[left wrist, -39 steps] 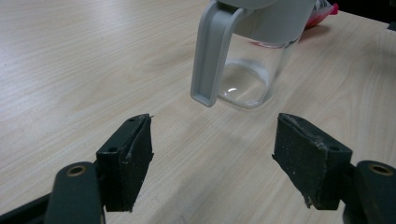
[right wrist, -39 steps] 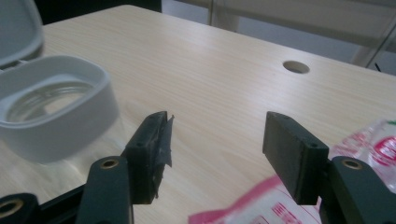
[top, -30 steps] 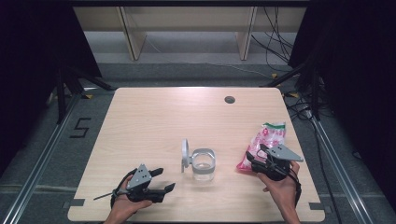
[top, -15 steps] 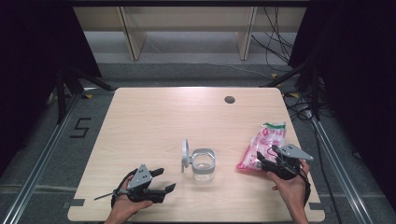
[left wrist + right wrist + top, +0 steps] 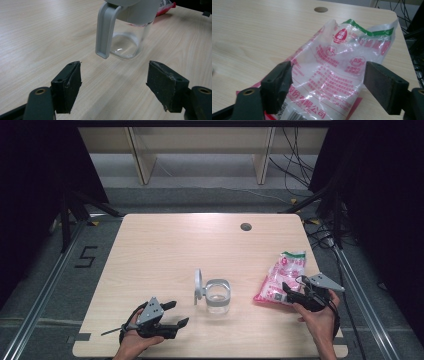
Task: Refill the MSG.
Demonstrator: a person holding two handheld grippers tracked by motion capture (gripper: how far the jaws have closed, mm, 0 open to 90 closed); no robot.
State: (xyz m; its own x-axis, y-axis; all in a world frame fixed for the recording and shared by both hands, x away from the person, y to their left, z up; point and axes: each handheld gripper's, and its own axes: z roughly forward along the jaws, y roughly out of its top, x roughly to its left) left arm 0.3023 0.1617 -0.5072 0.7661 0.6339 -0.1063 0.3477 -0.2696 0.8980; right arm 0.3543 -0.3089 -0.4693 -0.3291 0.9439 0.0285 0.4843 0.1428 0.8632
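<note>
Crinkled clear-and-pink plastic bag [image 5: 339, 75] on pale wood table [image 5: 249, 32]

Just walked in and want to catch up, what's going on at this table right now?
A person sits at a wooden table with a gripper in each hand. The right gripper is at the near end of a pink and clear plastic bag; its jaws have just been opening and now straddle the bag without pressing it. The left gripper rests open near the front edge, pointed toward a clear jar with a grey flip lid, not touching it.
</note>
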